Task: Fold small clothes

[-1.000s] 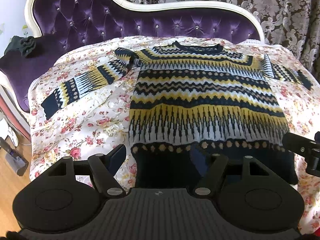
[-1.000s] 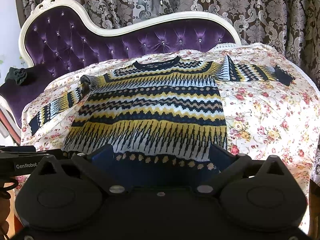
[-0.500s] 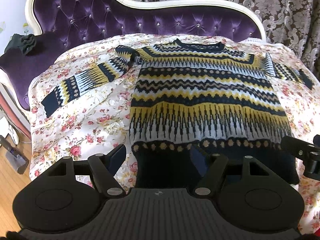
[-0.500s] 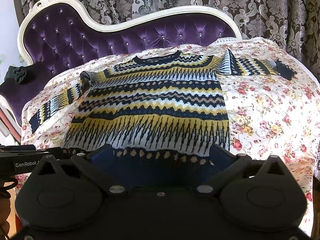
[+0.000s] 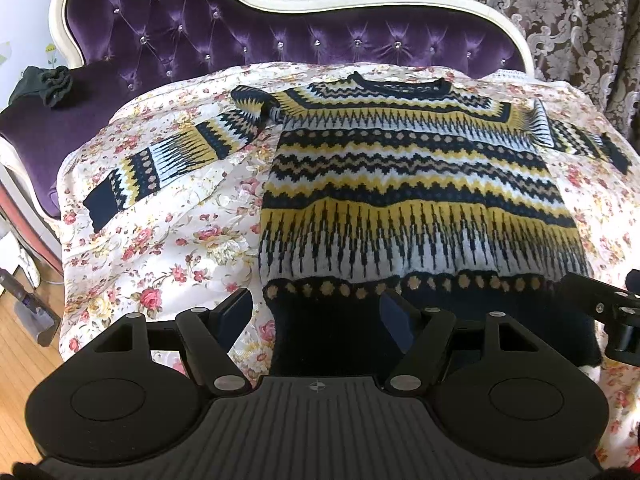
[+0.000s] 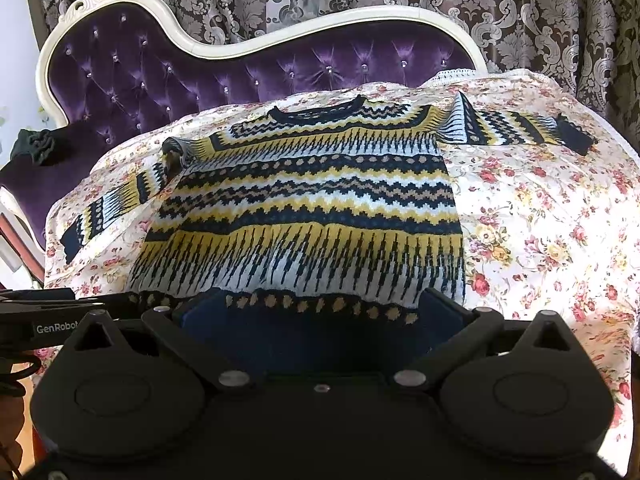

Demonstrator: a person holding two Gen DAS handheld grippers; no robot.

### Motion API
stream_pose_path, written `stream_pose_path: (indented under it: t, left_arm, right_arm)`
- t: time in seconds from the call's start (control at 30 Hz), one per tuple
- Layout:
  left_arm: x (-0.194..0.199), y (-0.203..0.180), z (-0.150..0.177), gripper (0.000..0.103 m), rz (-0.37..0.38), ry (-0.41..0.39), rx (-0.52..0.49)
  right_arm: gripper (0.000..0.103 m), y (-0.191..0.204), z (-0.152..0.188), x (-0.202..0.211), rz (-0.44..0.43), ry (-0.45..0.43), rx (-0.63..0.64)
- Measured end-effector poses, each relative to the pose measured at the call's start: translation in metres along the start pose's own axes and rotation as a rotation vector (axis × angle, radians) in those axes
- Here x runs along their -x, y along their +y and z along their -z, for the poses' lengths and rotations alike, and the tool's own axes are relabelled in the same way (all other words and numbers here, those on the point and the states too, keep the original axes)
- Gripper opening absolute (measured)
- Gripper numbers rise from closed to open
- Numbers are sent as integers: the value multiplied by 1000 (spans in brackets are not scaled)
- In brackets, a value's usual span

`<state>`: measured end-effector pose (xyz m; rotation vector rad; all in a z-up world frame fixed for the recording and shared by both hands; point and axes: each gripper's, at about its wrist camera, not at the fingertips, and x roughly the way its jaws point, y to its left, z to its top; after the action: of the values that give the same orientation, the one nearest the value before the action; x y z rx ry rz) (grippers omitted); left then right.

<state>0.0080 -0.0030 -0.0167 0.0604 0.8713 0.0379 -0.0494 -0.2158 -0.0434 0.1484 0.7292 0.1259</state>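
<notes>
Sweater [image 5: 416,184], knitted in navy, yellow and pale bands, lies face up and spread flat on a floral sheet [image 5: 160,240] draped over a purple tufted sofa [image 5: 280,36], its neckline toward 12 o'clock and its navy hem toward 6 o'clock.

Going left to right in the left wrist view: a dark bundle of cloth [image 5: 50,82] sits on the sofa's arm at 10 o'clock. The sweater's left sleeve [image 5: 172,160] stretches out toward 9 o'clock, lying on the sheet. The left gripper [image 5: 316,312] is at 6 o'clock with its fingers [image 5: 238,308] spread apart and released, one over the sheet just beside the hem's corner, the other over the navy hem band; whether they touch the fabric cannot be told. At 3 o'clock the other gripper's black body enters the edge of the picture, near the hem's far corner.

In the right wrist view, the right gripper [image 6: 320,312] is at 6 o'clock, fingers [image 6: 440,312] wide apart and holding nothing, straddling the hem band. The right sleeve [image 6: 520,130] reaches toward 2 o'clock. Patterned curtains [image 6: 520,12] hang behind the sofa.
</notes>
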Motion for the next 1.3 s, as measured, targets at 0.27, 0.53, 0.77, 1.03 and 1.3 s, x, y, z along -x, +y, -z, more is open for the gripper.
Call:
stream_pose_path:
  t: [0.27,0.53,0.77,1.03,1.3]
  left_arm:
    - [0,0,0,69,0,-1,2]
    - [-1,0,1,69,-2,2,2]
    - [-2,0,2,69,-5,12,0]
    - [-4,1,0,69,-18,31,-5]
    - [-10,0,1,69,-29,58,-21]
  right_arm:
    - [103,0,0,-1,-1,2,0]
    - [103,0,0,-1,-1,3,0]
    - [103,1,1,-4,-2,11,2]
    - [103,1,-1,-6,-3,20,4]
    - [103,4,-1,-20,40,99,30]
